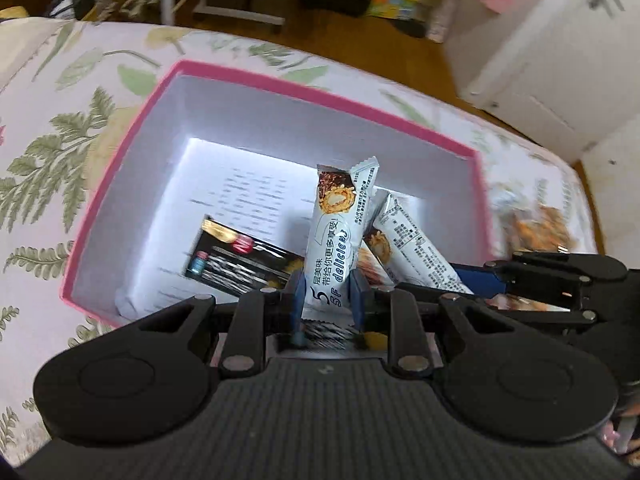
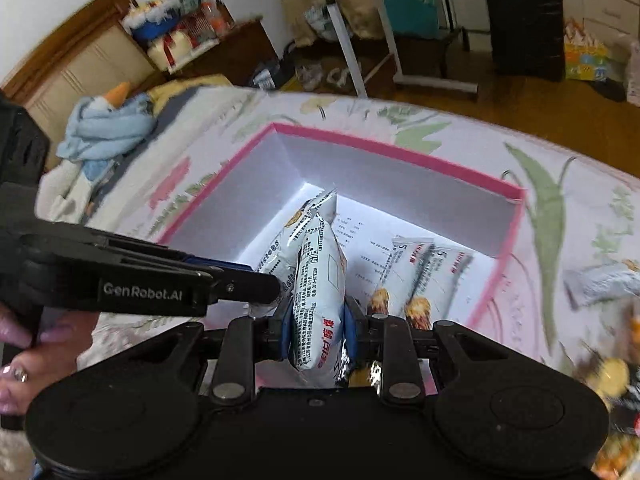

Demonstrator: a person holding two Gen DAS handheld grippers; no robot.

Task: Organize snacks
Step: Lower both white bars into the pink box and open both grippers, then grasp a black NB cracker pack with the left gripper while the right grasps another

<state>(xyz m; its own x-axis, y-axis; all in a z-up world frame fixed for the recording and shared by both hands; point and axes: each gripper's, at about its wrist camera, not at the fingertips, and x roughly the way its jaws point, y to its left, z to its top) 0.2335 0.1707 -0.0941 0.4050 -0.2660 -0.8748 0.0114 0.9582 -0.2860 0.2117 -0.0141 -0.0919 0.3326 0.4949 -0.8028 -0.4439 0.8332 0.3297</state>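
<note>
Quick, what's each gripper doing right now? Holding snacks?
Left gripper: shut on a white snack bar over the pink box.
Right gripper: shut on a white snack pack.

Two white snack bars [image 1: 332,236] held upright over the pink-rimmed box [image 1: 120,168], one dark packet [image 1: 240,264] inside.

Left tongs [image 1: 326,298] angled steeply downward, blue pads [image 1: 295,294] pressed on either side of a white snack bar [image 1: 332,236], jaws nearly together. Right tongs [image 2: 316,330] likewise tilted downward, pads [image 2: 351,334] clamped on a second white snack packet [image 2: 320,300]. Left tongs crossing in from the left edge of the right wrist view, just beside the right pair. Fingers [image 2: 16,356] of a hand wrapped around the left handle.
</note>
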